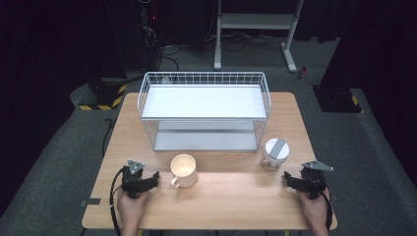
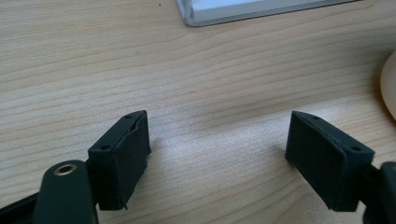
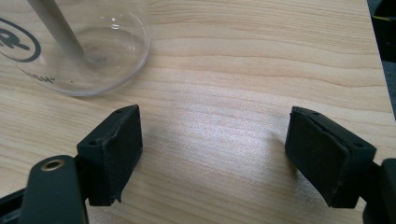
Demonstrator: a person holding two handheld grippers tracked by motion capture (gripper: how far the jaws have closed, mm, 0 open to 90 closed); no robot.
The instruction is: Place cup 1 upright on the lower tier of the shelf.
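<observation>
left gripper (image 1: 156,178) rests low over the wooden table (image 1: 226,201) near its front left edge, held in the person's left hand (image 1: 132,206). its jaws stand spread with bare wood between them in the left gripper view (image 2: 217,149); nothing is pinched. a cream mug (image 1: 184,170) stands just beside it, toward the table's middle, upright, handle turned to the front left; its rim edge shows at the right border of the left gripper view (image 2: 388,88).

right gripper (image 1: 286,179) sits near the front right edge in the right hand (image 1: 314,206), jaws likewise spread over bare wood (image 3: 212,144), gripping nothing. a clear glass jar (image 1: 274,155) with a grey lid stands upright just beyond it; its base appears at upper left of the right gripper view (image 3: 79,44).

behind both, a white wire rack (image 1: 204,110) with two shelves occupies the table's far half.
</observation>
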